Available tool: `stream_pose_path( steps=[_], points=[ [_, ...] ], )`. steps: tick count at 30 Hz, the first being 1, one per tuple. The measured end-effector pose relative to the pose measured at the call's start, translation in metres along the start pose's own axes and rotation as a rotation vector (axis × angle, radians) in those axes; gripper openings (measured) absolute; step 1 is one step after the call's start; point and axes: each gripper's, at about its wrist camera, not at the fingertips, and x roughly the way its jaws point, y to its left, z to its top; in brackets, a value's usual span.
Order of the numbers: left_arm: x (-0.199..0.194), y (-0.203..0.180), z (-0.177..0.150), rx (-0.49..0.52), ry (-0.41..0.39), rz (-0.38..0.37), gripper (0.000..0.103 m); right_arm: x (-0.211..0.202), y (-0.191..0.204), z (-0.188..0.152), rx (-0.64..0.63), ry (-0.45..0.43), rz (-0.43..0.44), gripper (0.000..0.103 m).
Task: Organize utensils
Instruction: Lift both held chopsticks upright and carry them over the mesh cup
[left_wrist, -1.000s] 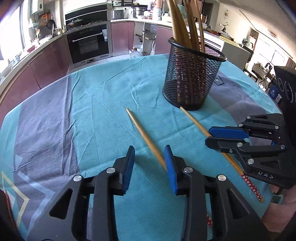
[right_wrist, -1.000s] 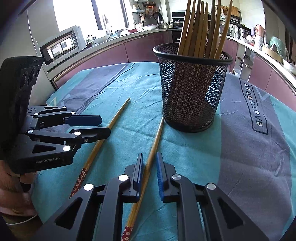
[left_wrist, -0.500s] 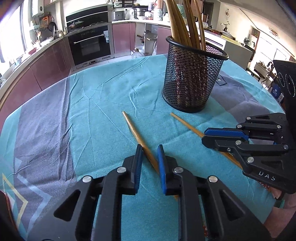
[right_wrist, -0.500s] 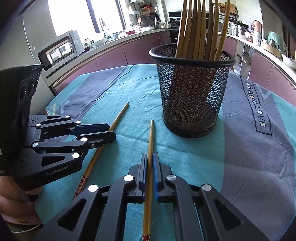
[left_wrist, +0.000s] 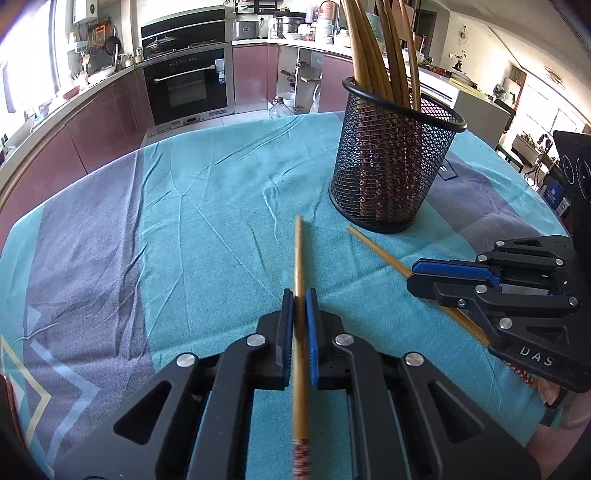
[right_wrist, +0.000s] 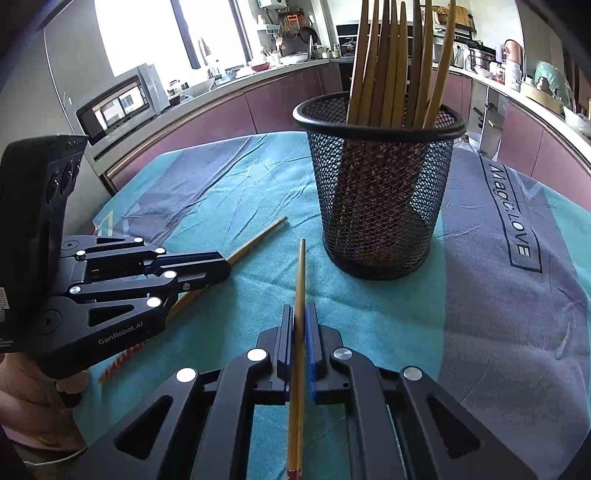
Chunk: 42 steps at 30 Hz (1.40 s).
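Mesh basket (left_wrist: 395, 173) near both chopsticks (left_wrist: 298, 258)

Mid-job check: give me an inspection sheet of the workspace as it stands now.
Surface: teal and grey tablecloth, creased.
Job's things: black mesh holder upright, full of chopsticks; two loose chopsticks, one per gripper.
Clutter: nothing seen on the cloth.
Grippers: left hand-held gripper shut on left chopstick; right hand-held gripper shut on right chopstick. Both chopstick tips point toward the holder.
Cables: nothing seen.
Surroundings: kitchen counters, built-in oven, microwave, bright windows.
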Motion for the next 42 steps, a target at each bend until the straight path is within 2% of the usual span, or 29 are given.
stream_pose_path(
  steps=[8,16,42],
  points=[
    [-0.014,0.004,0.003,-0.018,-0.03,-0.024,0.007,-0.017,-0.003,0.003,0.021,-0.044,0.051,0.005],
    [-0.035,0.006,0.01,-0.039,-0.076,-0.081,0.007,-0.034,-0.003,0.011,0.038,-0.099,0.093,0.005],
    [-0.107,0.002,0.029,-0.053,-0.233,-0.21,0.007,-0.088,-0.01,0.028,0.059,-0.276,0.108,0.005]
  ],
)
